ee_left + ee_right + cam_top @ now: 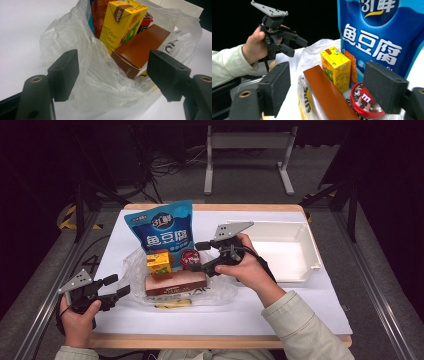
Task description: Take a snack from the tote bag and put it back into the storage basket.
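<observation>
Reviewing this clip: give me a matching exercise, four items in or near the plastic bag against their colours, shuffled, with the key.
Things:
1. drink carton
2. long flat box
3. snack pouch
4. tray

Colours:
A. blue
B. white
C. yellow
D. brown

Pairs: 1-C, 2-D, 3-A, 4-B

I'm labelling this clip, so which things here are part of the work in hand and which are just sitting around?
In the job:
- clear plastic bag
- brown box
- yellow drink carton
- red-lidded candy tub
- blue snack pouch
- left gripper and right gripper, both open

Lying about:
- white tray, apart from the bag
- white table sheet
</observation>
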A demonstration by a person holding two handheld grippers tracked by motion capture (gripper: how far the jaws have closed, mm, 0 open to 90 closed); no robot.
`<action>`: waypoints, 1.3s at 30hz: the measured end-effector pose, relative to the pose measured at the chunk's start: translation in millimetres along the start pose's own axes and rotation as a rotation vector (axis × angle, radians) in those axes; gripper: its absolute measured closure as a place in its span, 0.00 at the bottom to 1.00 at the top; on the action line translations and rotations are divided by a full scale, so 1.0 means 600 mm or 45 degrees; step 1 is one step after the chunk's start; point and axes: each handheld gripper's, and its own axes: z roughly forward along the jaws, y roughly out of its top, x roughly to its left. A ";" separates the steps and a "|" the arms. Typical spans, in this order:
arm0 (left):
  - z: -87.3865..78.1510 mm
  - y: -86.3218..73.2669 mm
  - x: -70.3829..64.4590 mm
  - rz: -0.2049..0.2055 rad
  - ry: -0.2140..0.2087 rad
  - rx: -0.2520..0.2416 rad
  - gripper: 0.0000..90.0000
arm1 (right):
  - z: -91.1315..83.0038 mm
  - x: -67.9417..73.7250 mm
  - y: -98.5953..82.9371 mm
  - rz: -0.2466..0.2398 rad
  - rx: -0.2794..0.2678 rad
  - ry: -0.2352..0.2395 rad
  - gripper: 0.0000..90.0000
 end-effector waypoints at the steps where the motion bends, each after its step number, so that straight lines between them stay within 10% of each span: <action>1: -0.001 -0.001 0.000 0.007 0.002 -0.002 0.28 | 0.005 -0.002 0.003 -0.012 0.011 0.003 0.28; 19: -0.004 -0.015 0.007 0.032 0.058 0.029 0.23 | 0.053 -0.025 0.023 -0.082 0.059 0.061 0.32; 39: -0.005 -0.018 0.013 0.023 0.064 0.028 0.21 | 0.094 -0.036 0.032 -0.287 0.390 0.075 0.41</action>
